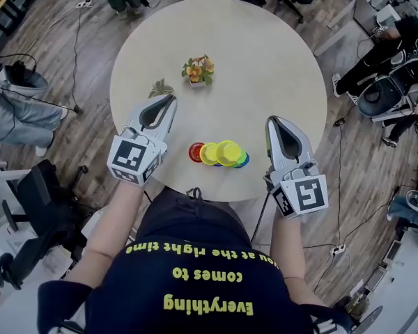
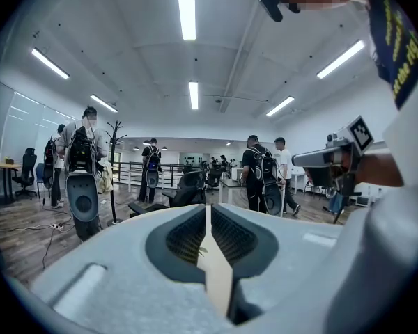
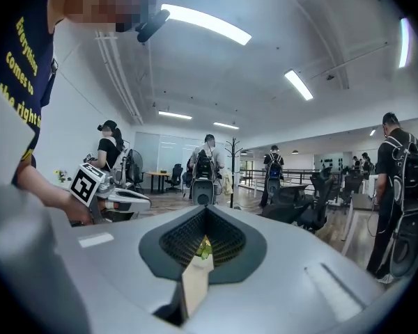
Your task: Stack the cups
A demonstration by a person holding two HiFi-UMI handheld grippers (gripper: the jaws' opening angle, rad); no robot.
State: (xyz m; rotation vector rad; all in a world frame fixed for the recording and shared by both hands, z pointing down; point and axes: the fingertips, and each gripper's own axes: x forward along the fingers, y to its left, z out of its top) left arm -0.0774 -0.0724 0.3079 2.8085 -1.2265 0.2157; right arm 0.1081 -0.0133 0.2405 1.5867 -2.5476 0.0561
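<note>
The cups stand in a tight cluster near the table's front edge in the head view: a red cup (image 1: 196,152), a yellow cup (image 1: 209,154) and a yellow-green cup (image 1: 228,152) that sits over green and blue rims (image 1: 244,161). My left gripper (image 1: 171,100) hovers left of the cluster, shut and empty. On the other side of the cups, my right gripper (image 1: 272,121) is likewise shut with nothing in it. In both gripper views the jaws (image 2: 207,209) (image 3: 207,210) meet and point level across the room, so no cup shows there.
On the round beige table (image 1: 265,61) a small flower pot (image 1: 198,70) stands at the middle and a green sprig (image 1: 161,88) lies by the left gripper's tip. Office chairs, cables and several people surround the table.
</note>
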